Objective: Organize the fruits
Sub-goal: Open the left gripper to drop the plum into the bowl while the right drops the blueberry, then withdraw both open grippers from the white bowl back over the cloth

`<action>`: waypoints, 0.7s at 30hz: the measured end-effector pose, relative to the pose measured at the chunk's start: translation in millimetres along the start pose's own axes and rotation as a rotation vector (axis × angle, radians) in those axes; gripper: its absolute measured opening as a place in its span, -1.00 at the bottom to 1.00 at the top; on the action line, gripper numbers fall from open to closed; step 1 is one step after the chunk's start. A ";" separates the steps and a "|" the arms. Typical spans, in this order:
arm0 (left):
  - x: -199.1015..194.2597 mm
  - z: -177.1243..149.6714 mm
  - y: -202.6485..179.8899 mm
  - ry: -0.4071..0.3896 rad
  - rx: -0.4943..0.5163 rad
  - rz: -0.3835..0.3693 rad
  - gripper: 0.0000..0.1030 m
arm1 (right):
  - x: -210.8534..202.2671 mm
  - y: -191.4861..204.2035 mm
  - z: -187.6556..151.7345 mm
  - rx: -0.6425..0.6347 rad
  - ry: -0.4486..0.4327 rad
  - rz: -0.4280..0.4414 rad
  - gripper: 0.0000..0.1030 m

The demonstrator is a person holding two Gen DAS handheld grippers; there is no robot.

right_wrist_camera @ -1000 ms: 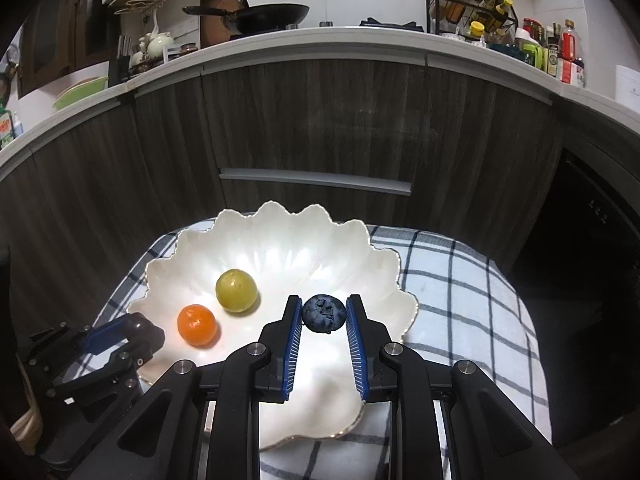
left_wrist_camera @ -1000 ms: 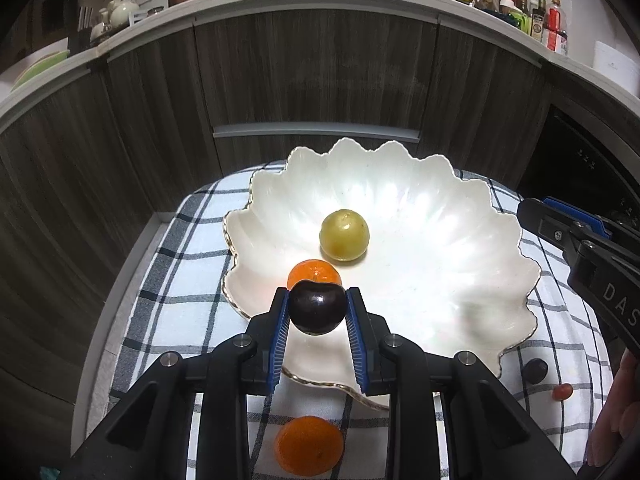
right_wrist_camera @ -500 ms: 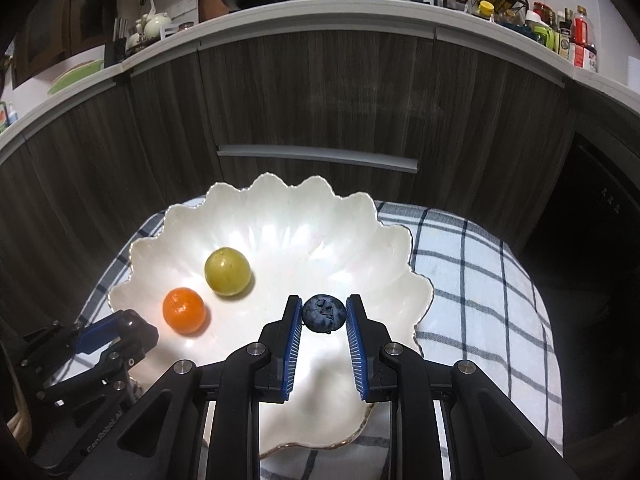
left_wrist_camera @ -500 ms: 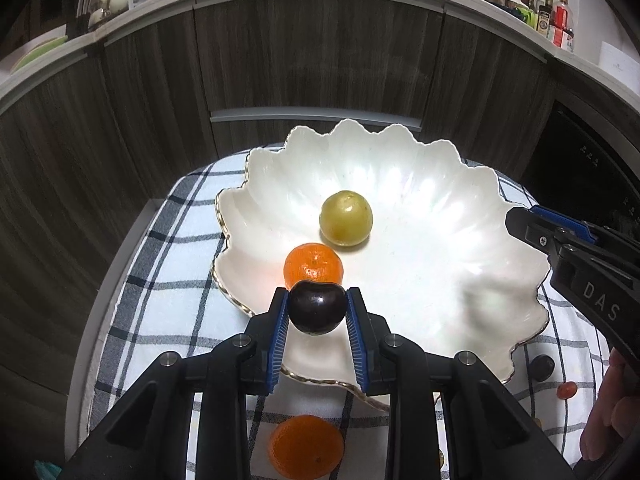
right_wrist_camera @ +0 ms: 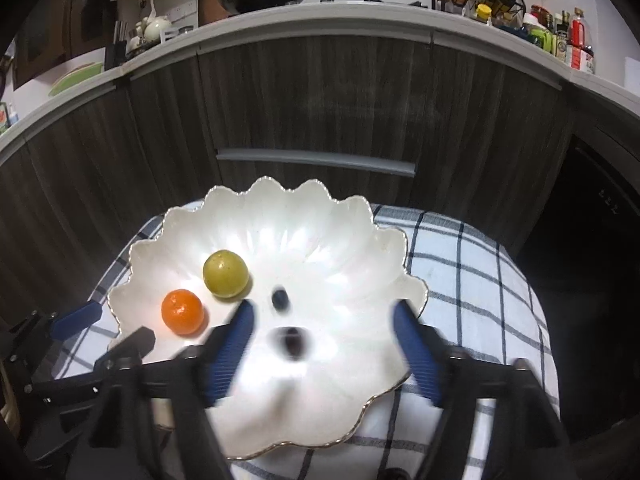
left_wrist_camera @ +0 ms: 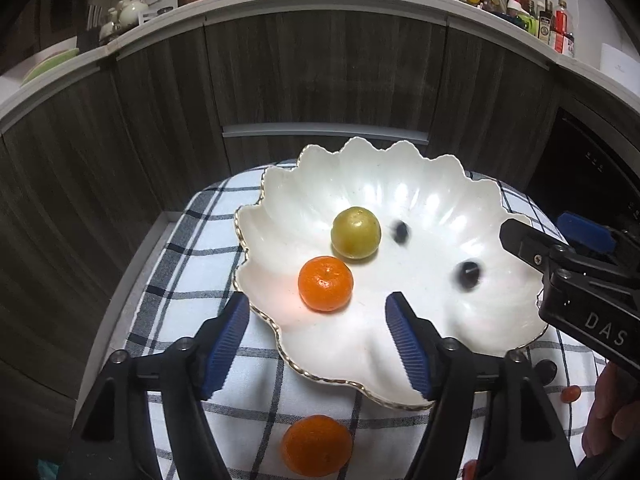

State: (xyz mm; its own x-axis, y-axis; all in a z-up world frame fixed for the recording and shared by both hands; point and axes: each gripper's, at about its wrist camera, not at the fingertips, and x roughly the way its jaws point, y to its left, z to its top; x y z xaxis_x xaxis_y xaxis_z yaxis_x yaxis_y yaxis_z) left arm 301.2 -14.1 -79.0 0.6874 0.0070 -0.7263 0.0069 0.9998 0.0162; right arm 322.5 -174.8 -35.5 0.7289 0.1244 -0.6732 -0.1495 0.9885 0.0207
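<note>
Fruits are mostly in the white scalloped bowl (left_wrist_camera: 404,184) now: a mandarin (left_wrist_camera: 326,283), a yellow-green plum-ish one (left_wrist_camera: 356,233), a dark cherry (left_wrist_camera: 468,274) and a blueberry (left_wrist_camera: 400,232), the last two blurry so I'm guessing they're rolling. Both my grippers are opening over the bowl, left gripper (left_wrist_camera: 316,340) and right gripper (right_wrist_camera: 324,344) spread wide with nothing between the pads. Left to collect on the checked cloth (left_wrist_camera: 192,264): another mandarin (left_wrist_camera: 318,450) just in front of the bowl, plus a small dark fruit (left_wrist_camera: 546,370) and a little red one (left_wrist_camera: 570,394) near the right edge. Mandarin looks soft-skinned and light, I'd pinch it across its middle, gently. The tiny ones are smooth, probably slippery and squishable, so a centered, light squeeze or they'll pop out
</note>
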 end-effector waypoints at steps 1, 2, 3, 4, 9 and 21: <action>-0.9 0.5 0.3 -0.004 -0.001 0.004 0.47 | -2.0 0.4 0.2 -0.004 -0.007 -0.008 0.54; -2.3 0.5 0.7 -0.006 -0.005 0.006 0.53 | -3.7 0.6 0.4 -0.008 -0.010 -0.018 0.54; -4.0 0.9 1.5 -0.008 -0.011 0.008 0.55 | -4.8 0.3 0.4 -0.007 -0.011 -0.019 0.54; -5.5 1.1 2.1 -0.009 -0.014 0.012 0.55 | -5.8 -0.2 0.5 -0.003 -0.010 -0.019 0.54; -13.6 1.9 5.2 -0.018 -0.020 0.023 0.62 | -12.7 -3.5 0.1 0.010 -0.014 -0.033 0.54; -37.5 4.5 7.8 -0.055 -0.020 0.029 0.63 | -38.4 -6.9 2.2 0.035 -0.047 -0.046 0.54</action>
State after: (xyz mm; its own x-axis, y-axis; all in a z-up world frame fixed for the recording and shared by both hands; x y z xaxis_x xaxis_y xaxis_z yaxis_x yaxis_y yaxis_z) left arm 278.7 -6.6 -48.5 0.7260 0.0360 -0.6868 -0.0277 0.9993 0.0231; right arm 297.0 -186.2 -8.2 0.7649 0.0817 -0.6389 -0.0924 0.9956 0.0166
